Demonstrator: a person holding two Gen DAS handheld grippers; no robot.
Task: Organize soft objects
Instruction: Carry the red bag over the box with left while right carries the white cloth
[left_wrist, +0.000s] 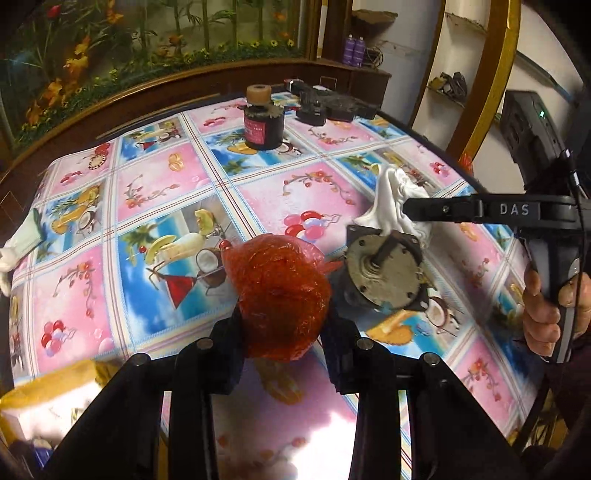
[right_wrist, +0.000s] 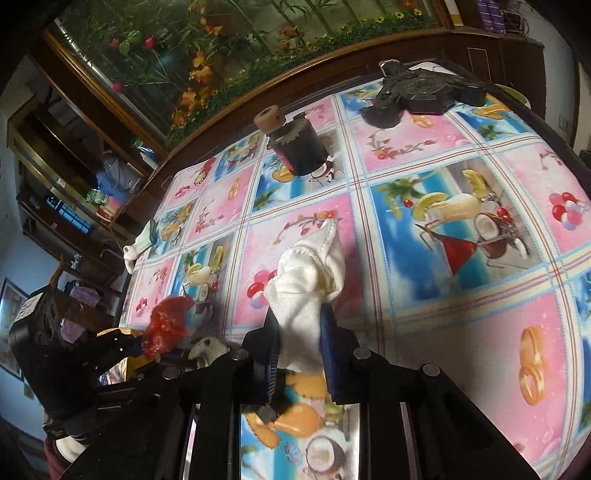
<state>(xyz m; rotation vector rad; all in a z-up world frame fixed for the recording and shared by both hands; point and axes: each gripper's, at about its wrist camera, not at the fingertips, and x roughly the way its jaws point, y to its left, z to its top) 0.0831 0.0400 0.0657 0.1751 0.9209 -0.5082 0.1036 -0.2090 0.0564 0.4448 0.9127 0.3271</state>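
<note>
Left wrist view: left gripper (left_wrist: 284, 325) with jaws clamped on a crumpled red plastic bundle (left_wrist: 282, 295) held above the bench (left_wrist: 166, 192), beside a round metal part (left_wrist: 384, 277); off to the right, right gripper (left_wrist: 410, 210) pinching a white cloth (left_wrist: 391, 199), with a dark jar (left_wrist: 263, 123) far back. Right wrist view: right gripper (right_wrist: 301, 347) with jaws closed on the white cloth (right_wrist: 306, 280), lifted over the bench (right_wrist: 443, 332); at lower left, left gripper (right_wrist: 138, 345) gripping the red plastic bundle (right_wrist: 166, 328).

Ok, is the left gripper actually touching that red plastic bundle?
Touching. In the left wrist view the left gripper has both fingers pressed against the sides of the red plastic bundle, which is squeezed between them.
</note>
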